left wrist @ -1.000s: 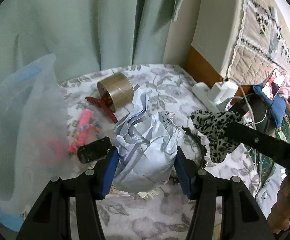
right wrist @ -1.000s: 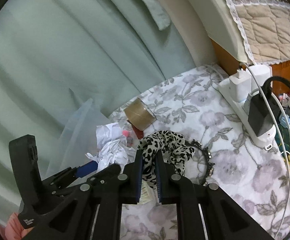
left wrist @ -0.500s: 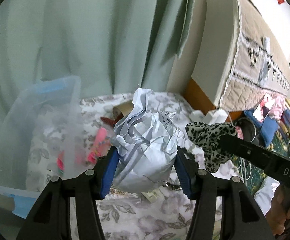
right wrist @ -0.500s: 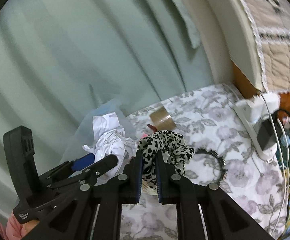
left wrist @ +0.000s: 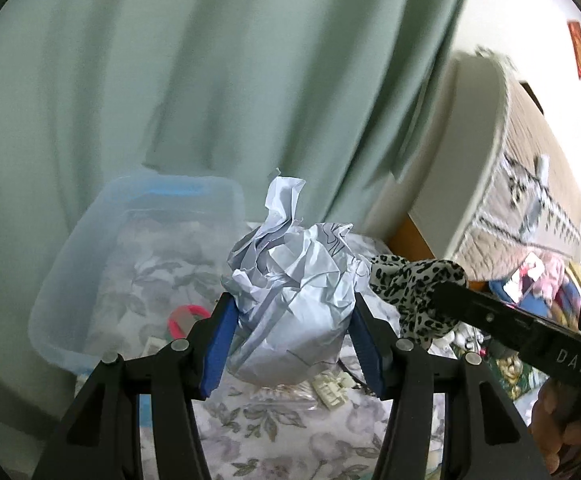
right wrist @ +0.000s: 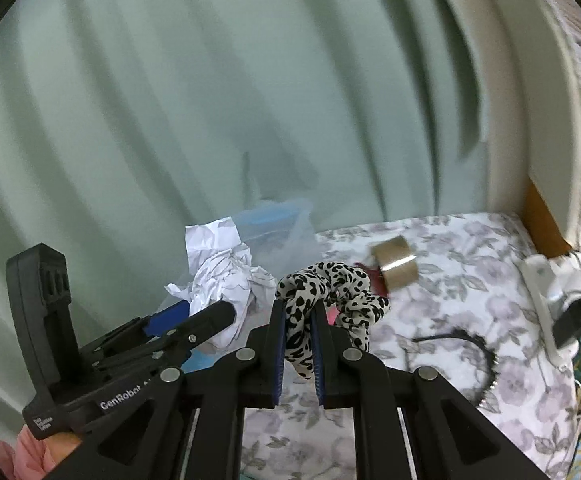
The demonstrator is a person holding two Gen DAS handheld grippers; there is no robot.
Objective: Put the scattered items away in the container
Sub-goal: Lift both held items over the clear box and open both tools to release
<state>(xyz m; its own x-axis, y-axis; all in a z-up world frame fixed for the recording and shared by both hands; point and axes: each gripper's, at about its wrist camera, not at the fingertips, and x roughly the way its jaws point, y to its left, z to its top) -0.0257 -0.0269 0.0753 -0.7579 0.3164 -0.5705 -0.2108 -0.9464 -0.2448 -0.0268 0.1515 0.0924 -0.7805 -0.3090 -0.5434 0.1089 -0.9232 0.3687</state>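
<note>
A: What sits closest in the left wrist view?

B: The left claw [left wrist: 292, 344], its blue pads pressed on either side of a crumpled paper ball [left wrist: 290, 308]. The ball is held up off the floral bedsheet [left wrist: 274, 436].

A: And the right one?

B: The right claw [right wrist: 297, 346] is drawn narrow, pinching a leopard-print scrunchie [right wrist: 330, 296] between its blue pads. Most of the fabric bulges above and to the right of the fingers. In the left wrist view the same scrunchie [left wrist: 414, 292] hangs just right of the paper ball.

A: Are the two claws close together?

B: Yes. In the right wrist view the left claw [right wrist: 194, 320] lies just to the left, with the paper ball [right wrist: 226, 276] beside the scrunchie.

A: Where is the container?

B: The clear plastic bin [left wrist: 66, 280] with a blue rim stands on the sheet beyond and left of the paper ball, against the green curtain [left wrist: 210, 80]. A pink ring [left wrist: 182, 316] lies inside it; other contents are too blurred to name.

A: Anything left lying out?

B: A roll of brown tape [right wrist: 396, 266] beyond the scrunchie, with something red just beside it, partly hidden. A black headband [right wrist: 462, 354] lies on the sheet to the right, and farther right a white power strip [right wrist: 546, 292] with plugs.
</note>
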